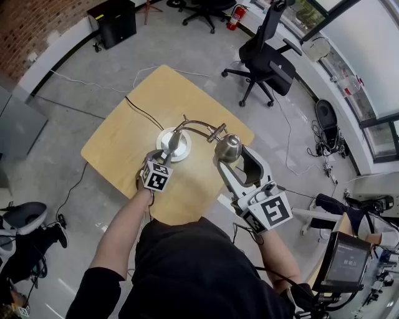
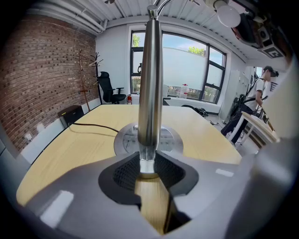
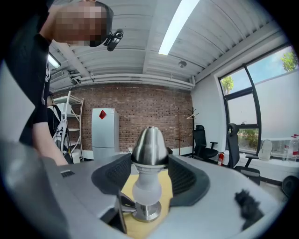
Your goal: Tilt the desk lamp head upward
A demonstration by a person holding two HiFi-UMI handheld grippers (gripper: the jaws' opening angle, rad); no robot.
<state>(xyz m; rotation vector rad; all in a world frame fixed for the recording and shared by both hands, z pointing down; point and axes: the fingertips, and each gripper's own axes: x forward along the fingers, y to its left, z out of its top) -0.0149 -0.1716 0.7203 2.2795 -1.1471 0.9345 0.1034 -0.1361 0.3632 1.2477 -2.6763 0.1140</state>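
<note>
A silver desk lamp stands on the wooden table (image 1: 118,149): round base (image 1: 181,146), upright pole (image 2: 150,93), bent arm (image 1: 201,124) and cone-shaped metal head (image 1: 228,147). My left gripper (image 1: 168,151) comes in low at the base. In the left gripper view its dark pads (image 2: 125,173) sit against both sides of the pole's foot, left gripper (image 2: 148,170) shut on it. My right gripper (image 1: 229,159) holds the lamp head. In the right gripper view the head (image 3: 149,147) and its frosted bulb (image 3: 147,189) stand between the pads, right gripper (image 3: 149,163) shut on the metal cone.
The lamp's black cable (image 1: 140,111) runs off the table's far edge. A black office chair (image 1: 268,59) stands beyond the table, with a black cabinet (image 1: 115,22) and a fire extinguisher (image 1: 235,17) farther back. A screen (image 1: 343,261) is at my right. A person (image 2: 261,91) stands by a side table.
</note>
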